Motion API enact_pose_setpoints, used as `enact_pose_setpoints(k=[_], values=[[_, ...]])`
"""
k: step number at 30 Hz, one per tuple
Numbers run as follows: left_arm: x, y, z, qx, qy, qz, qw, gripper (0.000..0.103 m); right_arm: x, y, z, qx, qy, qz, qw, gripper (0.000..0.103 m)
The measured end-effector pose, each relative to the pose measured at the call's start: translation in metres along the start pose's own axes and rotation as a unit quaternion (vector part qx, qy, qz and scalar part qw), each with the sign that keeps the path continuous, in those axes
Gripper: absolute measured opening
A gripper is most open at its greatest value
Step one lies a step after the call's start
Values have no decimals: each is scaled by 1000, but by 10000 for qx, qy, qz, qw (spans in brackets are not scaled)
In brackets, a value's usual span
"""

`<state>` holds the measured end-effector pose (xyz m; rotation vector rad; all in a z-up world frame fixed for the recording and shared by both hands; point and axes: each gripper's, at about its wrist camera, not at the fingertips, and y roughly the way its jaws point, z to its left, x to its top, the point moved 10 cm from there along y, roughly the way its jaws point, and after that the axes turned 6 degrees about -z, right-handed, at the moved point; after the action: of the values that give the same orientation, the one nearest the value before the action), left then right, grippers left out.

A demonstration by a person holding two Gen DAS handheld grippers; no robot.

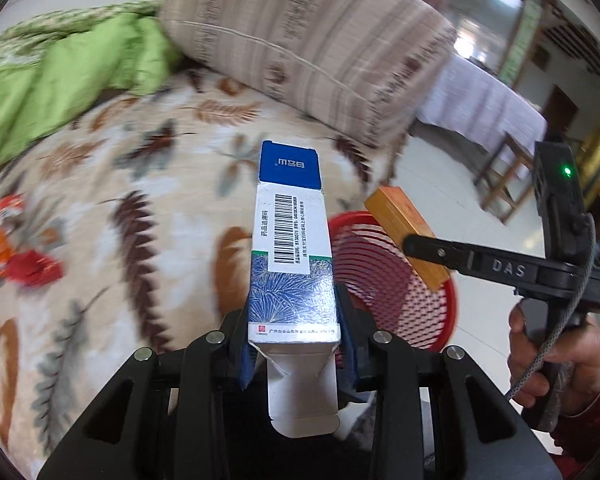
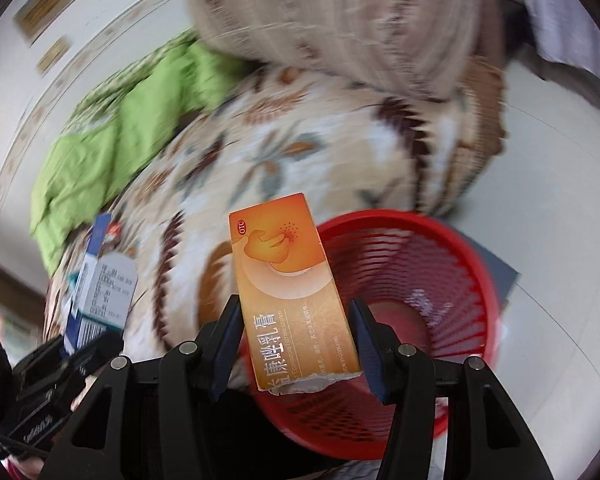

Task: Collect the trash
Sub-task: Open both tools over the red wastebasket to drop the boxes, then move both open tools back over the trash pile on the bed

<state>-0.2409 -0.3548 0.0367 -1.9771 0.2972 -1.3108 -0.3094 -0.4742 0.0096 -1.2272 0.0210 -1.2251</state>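
Observation:
My left gripper (image 1: 296, 334) is shut on a blue-and-white medicine box (image 1: 290, 240) with a barcode, its open flap toward the camera. It hangs over the leaf-patterned bed. To its right, my right gripper (image 1: 414, 245) is shut on an orange box (image 1: 404, 232) above the red mesh basket (image 1: 380, 276). In the right wrist view, the right gripper (image 2: 296, 342) clamps the orange ointment box (image 2: 288, 280), torn at its near end, beside the basket (image 2: 380, 216) on the floor. The left gripper (image 2: 80, 346) with the blue box (image 2: 96, 280) shows at lower left.
The bed blanket (image 1: 140, 208) carries a green quilt (image 1: 60, 80) and a striped pillow (image 1: 308, 48). Orange and red wrappers (image 1: 16, 252) lie at its left. A cloth-covered table (image 1: 484, 96) and wooden chair (image 1: 500, 176) stand beyond. A pale scrap (image 2: 424, 304) lies in the basket.

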Motion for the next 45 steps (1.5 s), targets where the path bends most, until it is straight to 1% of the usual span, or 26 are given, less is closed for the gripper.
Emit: enact_pose_setpoints(k=[4, 6, 7, 8, 10, 13, 16, 20, 22, 26, 30, 31, 35, 38, 42, 45], values=[[7, 22, -29, -237, 106, 139, 9996, 33, 6, -9, -27, -186, 188, -95, 9996, 57], [10, 31, -37, -294, 114, 186, 9993, 35, 9, -11, -36, -236, 241, -115, 9994, 57], [13, 33, -42, -331, 138, 172, 9992, 41, 11, -12, -41, -298, 259, -130, 9991, 58], [14, 35, -43, -325, 157, 150, 9992, 49, 11, -12, -44, -339, 268, -140, 9990, 58], [16, 32, -43, -290, 130, 64, 9995, 58, 12, -14, -50, -412, 308, -165, 9985, 58], [15, 27, -35, -266, 36, 41, 9996, 58, 14, -16, -53, -388, 321, -212, 9985, 58], [10, 17, -19, -131, -81, -26, 9999, 59, 16, -14, -44, -276, 278, -226, 9990, 58], [-4, -6, 16, 301, -244, -164, 9991, 59, 13, -3, -11, 9, 42, -141, 9999, 58], [-14, -24, 42, 639, -360, -267, 9970, 60, 10, 3, 12, 165, -146, -74, 9997, 58], [-29, -53, 89, 1076, -775, -410, 9903, 62, -2, 17, 59, 453, -567, 104, 9973, 58], [-50, -86, 136, 1532, -1169, -543, 9798, 62, -18, 31, 113, 782, -1052, 289, 9910, 58], [-53, -91, 143, 1598, -1224, -560, 9779, 62, -23, 34, 129, 854, -1216, 318, 9884, 58], [-72, -115, 177, 1844, -1620, -640, 9673, 63, -39, 47, 173, 1078, -1604, 479, 9800, 58], [-80, -130, 197, 1976, -1852, -730, 9598, 63, -52, 56, 207, 1237, -1967, 619, 9707, 58], [-91, -151, 227, 2166, -2204, -866, 9471, 63, -66, 70, 242, 1404, -2382, 764, 9580, 62], [-100, -164, 250, 2298, -2475, -940, 9365, 63, -73, 86, 267, 1469, -2714, 849, 9474, 70]])
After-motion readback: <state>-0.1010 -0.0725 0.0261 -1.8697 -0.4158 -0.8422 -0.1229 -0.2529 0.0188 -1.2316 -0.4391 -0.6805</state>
